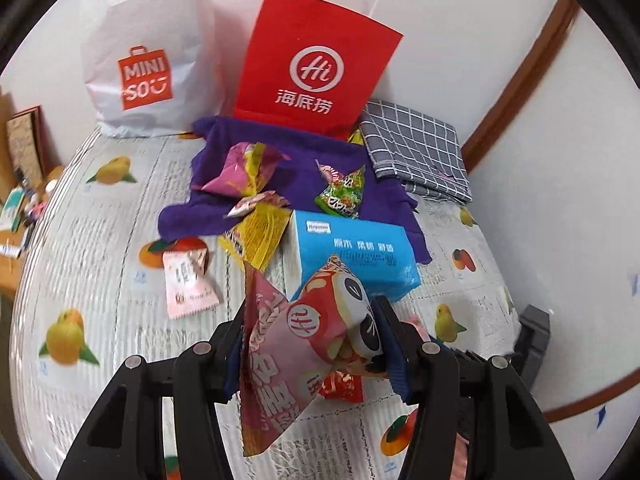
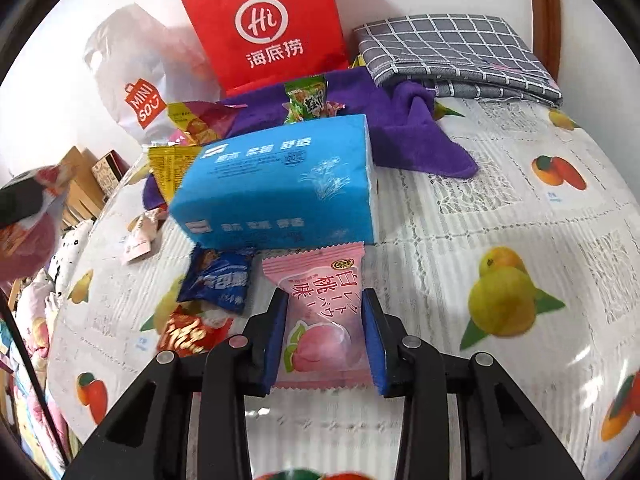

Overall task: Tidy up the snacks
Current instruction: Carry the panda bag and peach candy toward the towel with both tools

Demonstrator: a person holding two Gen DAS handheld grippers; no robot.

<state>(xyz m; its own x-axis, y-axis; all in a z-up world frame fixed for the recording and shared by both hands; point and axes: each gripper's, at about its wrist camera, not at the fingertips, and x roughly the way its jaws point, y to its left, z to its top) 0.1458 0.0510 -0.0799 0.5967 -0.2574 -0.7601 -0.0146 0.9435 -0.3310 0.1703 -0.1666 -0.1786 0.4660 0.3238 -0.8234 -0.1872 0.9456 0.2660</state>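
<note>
Lower centre, left gripper (image 1: 310, 344) clamps a pink bag (image 1: 288, 344), lifted for sorting; right gripper (image 2: 325, 336) brackets a peach packet (image 2: 322, 320), grip unclear.

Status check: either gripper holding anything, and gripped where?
Left hand-held gripper clamps the pink-red snack bag across its middle. Right hand-held gripper straddles the peach candy packet; firm grip cannot be told.

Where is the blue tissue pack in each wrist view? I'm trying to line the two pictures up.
Left wrist view: the blue tissue pack sits just right of centre, behind the snack bag held by the left gripper.
Right wrist view: the pack fills the centre, just beyond the peach candy between the right gripper fingers.
Shared landmark: the red paper bag behind it.
</note>
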